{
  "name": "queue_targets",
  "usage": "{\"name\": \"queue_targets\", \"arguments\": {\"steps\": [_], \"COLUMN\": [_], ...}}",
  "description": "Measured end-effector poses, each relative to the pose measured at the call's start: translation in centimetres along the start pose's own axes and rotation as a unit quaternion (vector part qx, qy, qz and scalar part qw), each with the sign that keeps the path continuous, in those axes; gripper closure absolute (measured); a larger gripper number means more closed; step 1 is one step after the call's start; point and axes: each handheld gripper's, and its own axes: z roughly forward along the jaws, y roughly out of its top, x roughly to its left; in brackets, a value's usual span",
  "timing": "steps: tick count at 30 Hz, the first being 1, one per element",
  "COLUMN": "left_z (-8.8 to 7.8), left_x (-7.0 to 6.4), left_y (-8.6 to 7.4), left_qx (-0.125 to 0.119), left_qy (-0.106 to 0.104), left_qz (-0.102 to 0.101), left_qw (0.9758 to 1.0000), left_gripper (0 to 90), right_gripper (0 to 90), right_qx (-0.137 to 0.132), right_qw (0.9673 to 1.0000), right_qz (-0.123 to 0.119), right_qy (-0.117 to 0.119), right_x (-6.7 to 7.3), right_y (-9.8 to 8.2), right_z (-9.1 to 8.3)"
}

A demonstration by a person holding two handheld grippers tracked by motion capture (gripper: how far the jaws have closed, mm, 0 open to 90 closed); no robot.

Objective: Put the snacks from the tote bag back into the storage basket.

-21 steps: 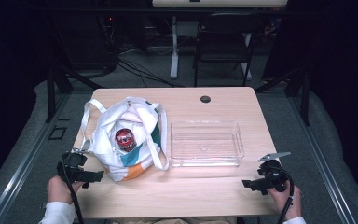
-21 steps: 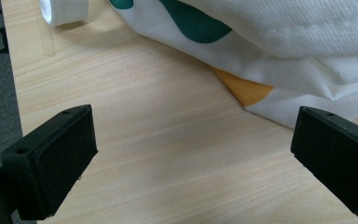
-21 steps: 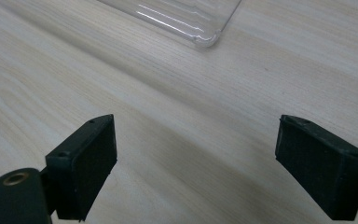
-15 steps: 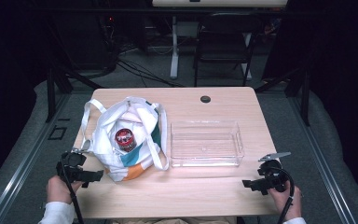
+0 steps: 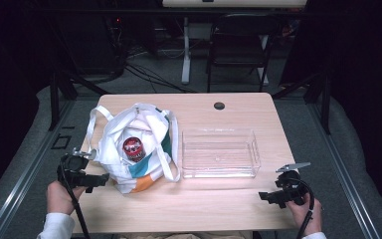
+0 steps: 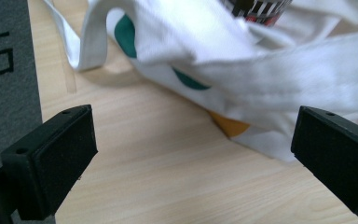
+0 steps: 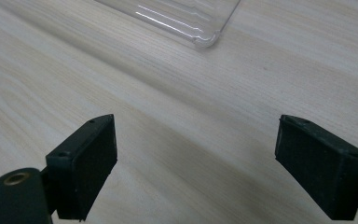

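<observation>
Overhead, pale wood table (image 5: 199, 204) (dark room behind), 2 tools (image 5: 93, 180) (image 5: 267, 196) spread wide, empty.

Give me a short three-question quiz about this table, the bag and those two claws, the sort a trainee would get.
1. True or false: the clear tray has something lying in it.
2. Which thing shows inside the cloth bag? A) a banana B) a red-topped can C) a sponge
3. Fill in: the left claw hangs beside the bag with its jaws ____.

Key:
1. False; the tray is empty.
2. B; the can shows in the bag's mouth.
3. Open; nothing sits between them. The right claw is open too, over bare table near the tray's corner.
</observation>
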Motion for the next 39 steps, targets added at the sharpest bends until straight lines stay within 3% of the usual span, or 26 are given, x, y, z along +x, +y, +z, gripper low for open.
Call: {"name": "queue_targets", "arguments": {"steps": [6, 10, 12, 22, 31, 39], "left_z": [-1.9, -2.3, -2.5, -2.6, -2.3, -1.4], "left_x": [-0.2, -0.3, -0.7, -1.5, -2.1, -3.0], "left_y": [2.0, 3.0, 3.9, 6.4, 8.3, 9.6], "left_qx": [-0.028, -0.031, -0.033, -0.032, -0.027, -0.021], "left_qy": [-0.006, -0.010, -0.007, -0.005, -0.009, -0.014], "left_qz": [-0.001, 0.006, 0.015, 0.030, 0.047, 0.056], "left_qw": [0.9996, 0.9995, 0.9993, 0.9990, 0.9985, 0.9981], "left_gripper": [0.4, 0.3, 0.3, 0.2, 0.2, 0.2], "right_gripper": [12.5, 12.8, 13.0, 13.0, 13.3, 13.3], "right_qx": [-0.002, -0.005, -0.026, -0.020, -0.030, -0.027], "right_qw": [1.0000, 1.0000, 0.9996, 0.9998, 0.9995, 0.9996], "right_qz": [-0.002, -0.004, -0.009, -0.008, -0.003, -0.002], "right_qy": [-0.002, -0.003, -0.012, -0.004, -0.014, -0.010], "right_x": [0.1, 0.1, 0.4, 0.3, 0.2, 0.1], "right_y": [0.0, 0.1, 0.1, 0.1, 0.0, 0.0], "right_z": [0.0, -0.1, -0.7, -0.5, -0.7, -0.7]}}
